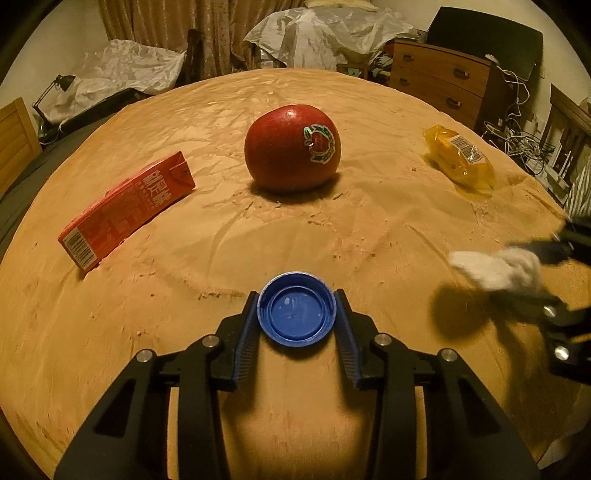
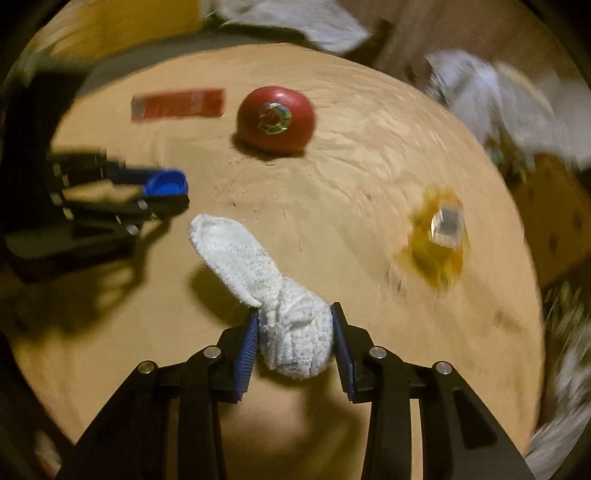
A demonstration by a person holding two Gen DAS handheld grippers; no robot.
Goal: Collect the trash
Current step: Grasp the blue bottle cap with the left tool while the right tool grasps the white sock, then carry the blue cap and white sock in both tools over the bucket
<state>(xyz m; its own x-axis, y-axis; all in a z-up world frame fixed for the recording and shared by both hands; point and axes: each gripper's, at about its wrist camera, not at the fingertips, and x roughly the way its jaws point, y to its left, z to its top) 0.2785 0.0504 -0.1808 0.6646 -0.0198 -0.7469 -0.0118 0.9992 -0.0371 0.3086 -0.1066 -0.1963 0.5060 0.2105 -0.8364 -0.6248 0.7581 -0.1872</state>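
Observation:
My left gripper [image 1: 296, 296] is shut on a blue bottle cap [image 1: 297, 312], its open side up, just above the tan table [image 1: 369, 229]. The right wrist view shows the same cap [image 2: 164, 182] in the left gripper [image 2: 173, 190] at the left. My right gripper [image 2: 295, 312] is shut on a crumpled white tissue [image 2: 258, 266] whose free end sticks out forward and left. In the left wrist view the tissue [image 1: 491, 269] and right gripper [image 1: 532, 273] sit at the right edge. A red carton [image 1: 125, 210] and a yellow wrapper [image 1: 460, 157] lie on the table.
A red apple [image 1: 291, 147] with a sticker stands mid-table between carton and wrapper. Beyond the table are a wooden dresser [image 1: 439, 79], furniture under plastic sheets [image 1: 325, 33], a desk lamp [image 1: 55, 88] and tangled cables [image 1: 517, 136]. The right wrist view is motion-blurred.

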